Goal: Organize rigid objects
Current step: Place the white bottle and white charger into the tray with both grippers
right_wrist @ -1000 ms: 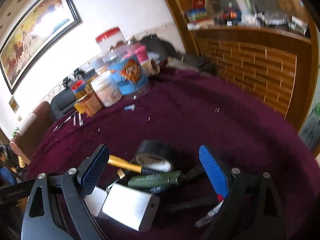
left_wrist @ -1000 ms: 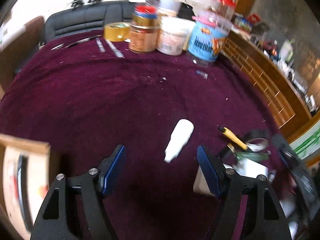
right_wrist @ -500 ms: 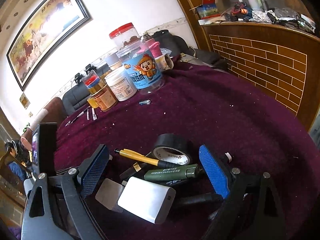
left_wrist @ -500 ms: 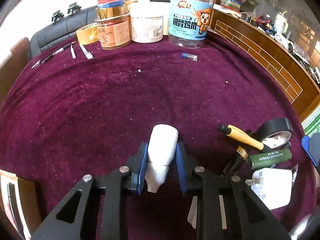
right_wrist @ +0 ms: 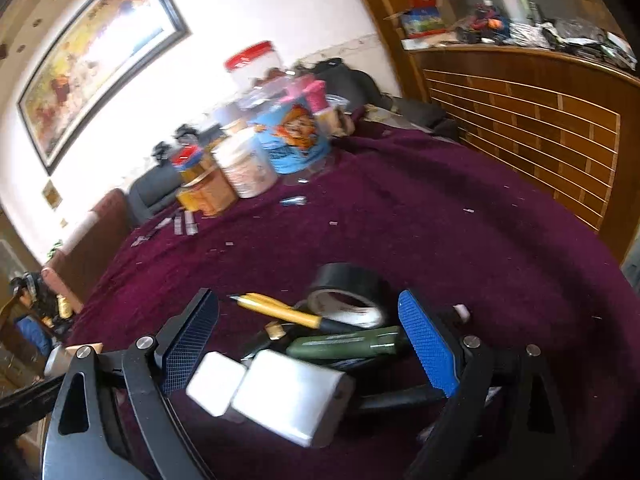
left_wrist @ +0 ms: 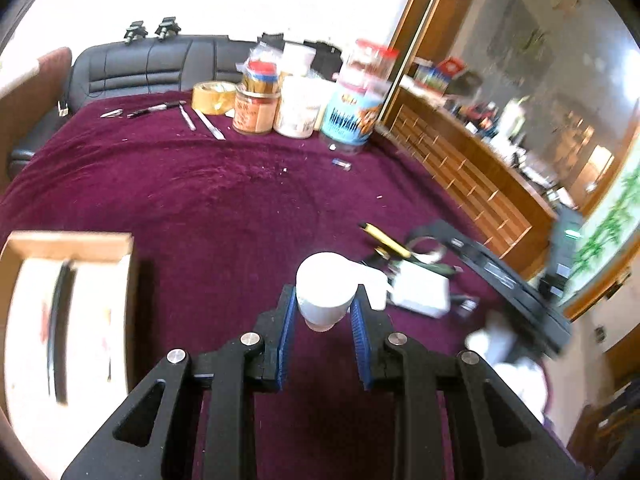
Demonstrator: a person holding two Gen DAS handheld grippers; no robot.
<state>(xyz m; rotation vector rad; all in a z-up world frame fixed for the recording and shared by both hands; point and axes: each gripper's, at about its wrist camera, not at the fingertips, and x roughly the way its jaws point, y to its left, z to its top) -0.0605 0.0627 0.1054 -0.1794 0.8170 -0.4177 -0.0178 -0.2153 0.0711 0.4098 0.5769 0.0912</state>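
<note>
My left gripper (left_wrist: 323,332) is shut on a small white bottle (left_wrist: 325,292) and holds it above the purple tablecloth. A cardboard box (left_wrist: 64,312) stands to its left. My right gripper (right_wrist: 308,344) is open over a pile of small things: a white charger block (right_wrist: 292,396), a green cylinder (right_wrist: 344,346), a yellow-handled tool (right_wrist: 276,312) and a roll of black tape (right_wrist: 352,292). The pile also shows in the left wrist view (left_wrist: 416,280), to the right of the bottle.
Jars and tubs (left_wrist: 304,108) stand in a row at the table's far edge, with a roll of brown tape (left_wrist: 212,96) and several pens (left_wrist: 200,120) beside them. A wooden brick-patterned counter (right_wrist: 540,128) runs along the right. A black sofa (left_wrist: 152,64) is behind the table.
My left gripper closed on the white bottle and has lifted it off the cloth, tilting it upright. My right gripper stays open over the pile, shifted slightly.
</note>
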